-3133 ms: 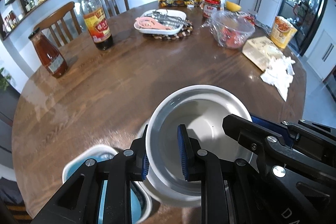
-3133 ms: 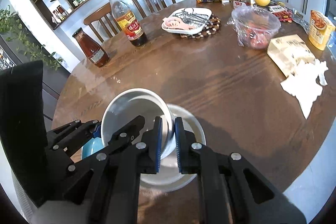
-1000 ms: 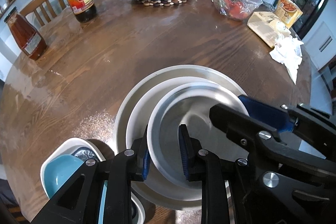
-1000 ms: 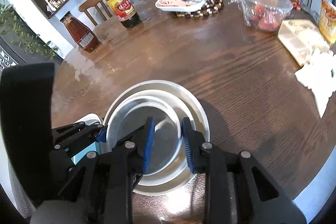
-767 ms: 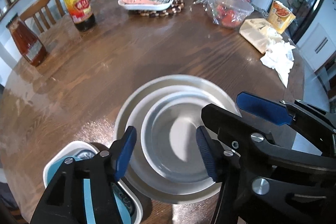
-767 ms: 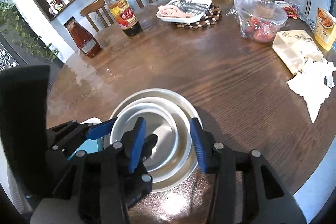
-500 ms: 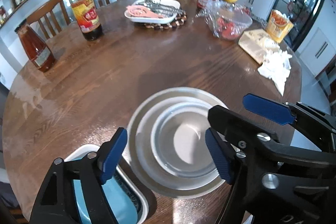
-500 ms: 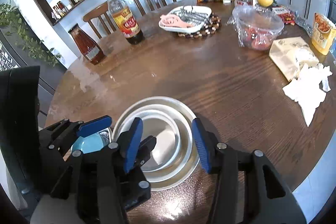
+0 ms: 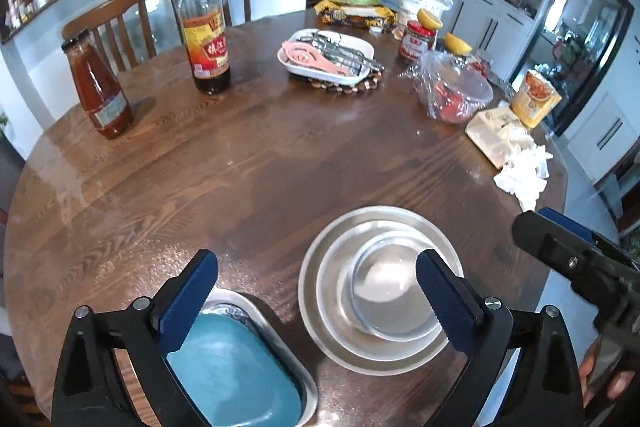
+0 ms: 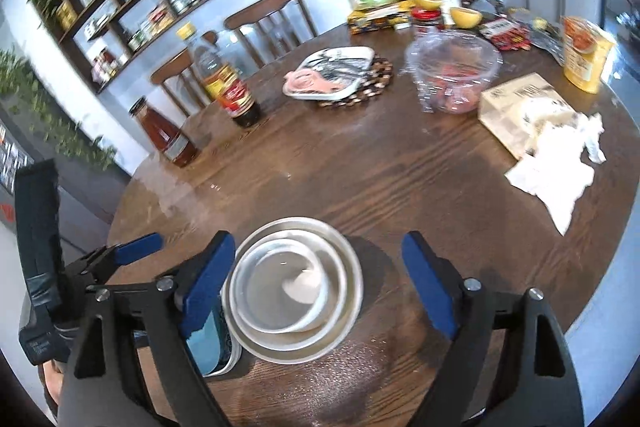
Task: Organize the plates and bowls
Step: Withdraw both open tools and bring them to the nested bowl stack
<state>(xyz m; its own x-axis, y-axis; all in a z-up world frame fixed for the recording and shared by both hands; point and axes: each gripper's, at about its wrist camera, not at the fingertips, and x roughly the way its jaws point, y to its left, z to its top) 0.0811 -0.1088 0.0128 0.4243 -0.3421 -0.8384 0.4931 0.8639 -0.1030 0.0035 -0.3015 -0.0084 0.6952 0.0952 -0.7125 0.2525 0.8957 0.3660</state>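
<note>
Left wrist view: left gripper [image 9: 316,279], jaws spread wide and holding nothing, having just been opening; blue pads [image 9: 188,291] stand clear to either side above the table. Beneath it, near the table's front edge, a nested stack: small bowl [image 9: 394,297] seated inside a middle bowl [image 9: 334,303], both on a wide plate [image 9: 310,267], largest at the bottom so the pile sits stable and compact. Just left of the stack, a white rectangular dish [image 9: 296,371] holding a blue dish [image 9: 236,375], likewise one inside the other. Wooden table [image 9: 280,163] carries unrelated goods farther back: sauce bottle [image 9: 204,27], ketchup bottle [image 9: 98,87], utensil tray [image 9: 328,57] on a beaded trivet, clear tub [image 9: 456,93], crumpled tissue [image 9: 522,175]. Part of the right gripper enters at the right edge. Right wrist view: right gripper [image 10: 316,283], jaws likewise parted and empty, just been opening, framing the same stack without touching it; small bowl [image 10: 288,275] sits centred, plate [image 10: 348,259] outermost, blue dish [image 10: 204,339] partly hidden behind the left pad. Picture somewhat blurred. Judgement: both grippers let go together because the bowl is seated; the nesting step looks finished, and no loose plates or bowls show elsewhere.
</note>
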